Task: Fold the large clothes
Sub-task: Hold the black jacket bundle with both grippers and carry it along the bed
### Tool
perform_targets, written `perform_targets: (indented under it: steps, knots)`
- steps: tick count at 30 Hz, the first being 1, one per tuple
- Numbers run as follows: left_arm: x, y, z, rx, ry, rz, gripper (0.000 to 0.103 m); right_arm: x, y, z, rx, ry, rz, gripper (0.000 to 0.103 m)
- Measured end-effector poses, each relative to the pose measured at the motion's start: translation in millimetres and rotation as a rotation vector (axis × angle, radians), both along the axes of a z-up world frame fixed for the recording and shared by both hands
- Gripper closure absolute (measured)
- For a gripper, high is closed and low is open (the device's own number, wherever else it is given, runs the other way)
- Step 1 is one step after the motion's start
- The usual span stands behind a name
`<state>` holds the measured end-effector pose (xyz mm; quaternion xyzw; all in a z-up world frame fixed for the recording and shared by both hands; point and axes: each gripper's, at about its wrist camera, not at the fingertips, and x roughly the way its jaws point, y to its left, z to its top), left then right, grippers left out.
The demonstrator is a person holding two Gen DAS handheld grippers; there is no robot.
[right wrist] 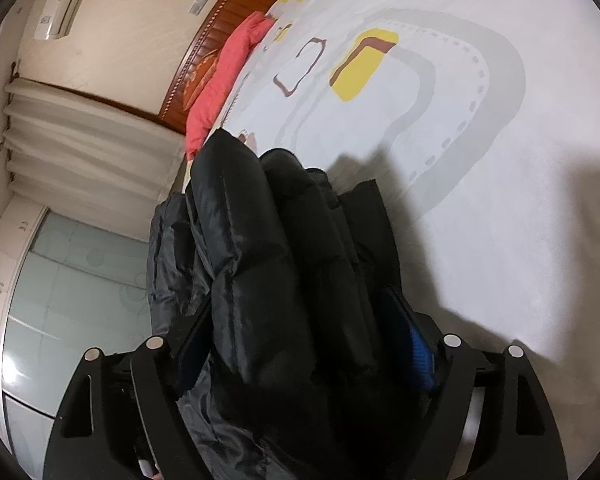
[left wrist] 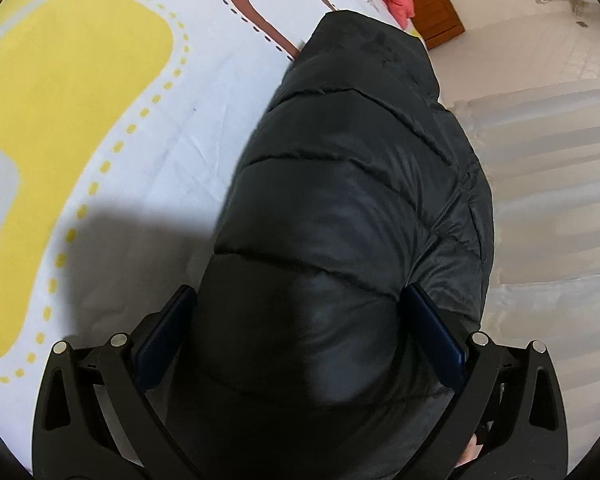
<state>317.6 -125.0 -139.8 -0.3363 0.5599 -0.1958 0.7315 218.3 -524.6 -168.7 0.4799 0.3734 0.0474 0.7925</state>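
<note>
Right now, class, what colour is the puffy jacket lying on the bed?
Black, with quilted seams; the jacket shows best in the left wrist view.

A wide bed [right wrist: 500,220] fills the room, its white bedspread [left wrist: 204,128] printed with yellow blocks, grey bands and brown outlines. A coral pillow [right wrist: 224,80] lies against the carved wooden headboard [right wrist: 220,28]. Pale pleated curtains [right wrist: 80,140] hang beside it, below a wall-mounted air conditioner [right wrist: 68,0] on a cream wall [right wrist: 132,52]. The floor [left wrist: 540,32] is light tile.
</note>
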Motion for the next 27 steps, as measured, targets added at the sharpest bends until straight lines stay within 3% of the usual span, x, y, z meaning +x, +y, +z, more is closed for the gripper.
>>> perform_targets:
  steps: [5, 7, 9, 12, 17, 27]
  knots:
    - [5.9, -7.9, -4.4, -0.013, -0.052, -0.011, 0.002, 10.3, 3.3, -2.9, -0.029, -0.003, 0.025, 0.019]
    - [8.8, -9.5, -7.5, -0.029, -0.058, -0.024, 0.004, 11.3, 3.0, -4.4, -0.035, 0.001, 0.024, 0.024]
    - [7.1, -12.3, -6.7, -0.042, -0.069, -0.034, 0.012, 10.1, 3.9, -4.6, -0.036, -0.001, 0.023, 0.038]
    - [2.8, -11.4, -1.9, -0.042, -0.091, -0.037, 0.023, 4.7, 7.2, -2.5, -0.022, -0.019, 0.015, 0.050]
    - [-2.5, -8.3, 15.0, -0.025, -0.141, -0.044, 0.036, -4.4, 18.2, 13.1, -0.050, -0.062, -0.003, 0.063]
    - [-0.8, 54.5, 60.7, 0.051, -0.230, 0.023, 0.039, 32.5, 77.8, 42.1, -0.009, -0.141, 0.064, 0.068]
